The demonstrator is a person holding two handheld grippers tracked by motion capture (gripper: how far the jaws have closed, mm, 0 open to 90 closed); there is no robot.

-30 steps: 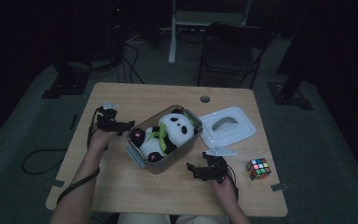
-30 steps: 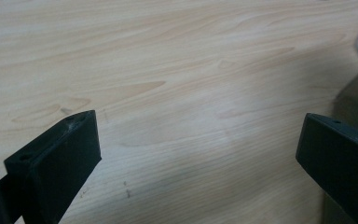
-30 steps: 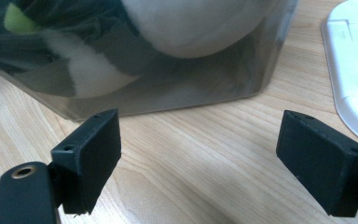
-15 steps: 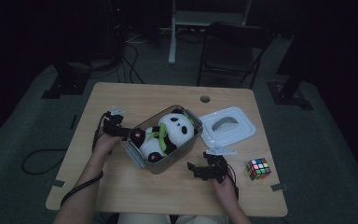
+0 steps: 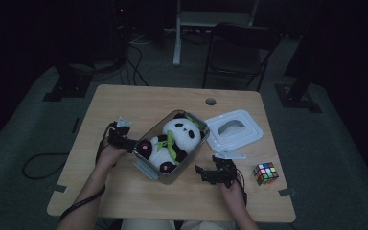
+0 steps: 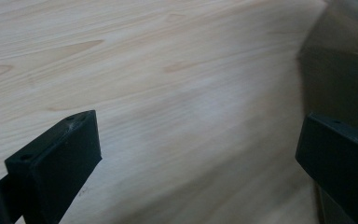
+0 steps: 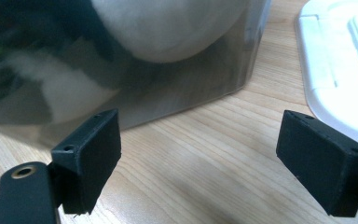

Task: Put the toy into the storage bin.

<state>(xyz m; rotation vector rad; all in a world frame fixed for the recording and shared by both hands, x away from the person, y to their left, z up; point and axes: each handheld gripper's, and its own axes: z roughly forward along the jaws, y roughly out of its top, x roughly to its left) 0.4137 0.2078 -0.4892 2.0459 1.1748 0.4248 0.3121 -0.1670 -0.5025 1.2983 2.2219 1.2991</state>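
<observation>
Wooden surface (image 5: 139, 103), dim room. Clear box (image 5: 146, 168) sits diagonally mid-surface with a plush panda (image 5: 175, 139) lying inside: head toward the far end, pink-soled feet toward the near-left end, green bit across its chest.

White lid (image 5: 233, 129) lies flat on the surface just right of the box's far end, apart from it. Colour cube (image 5: 265, 173) near the right edge, well clear of the box.

Left tongs (image 5: 127, 142): at the box's left side near the panda's foot, held low over the surface. In the left gripper view the jaws stand wide apart with bare wood between them (image 6: 198, 154); dark box wall at the right edge of that view, next to the right jaw. Contact with the box: cannot tell. Nothing gripped.

Right tongs (image 5: 206, 173): on the near-right side of the box, pointing at it, just short of the wall. The right gripper view (image 7: 198, 156) shows the jaws spread wide, nothing between them but wood; box wall ahead with panda's white and black fur blurred through it, lid (image 7: 340, 70) at the right of that view. Not touching the box.

A dark chair (image 5: 239, 48) stands on the floor beyond the far edge. Small round hole (image 5: 210, 101) near the far edge of the surface.
</observation>
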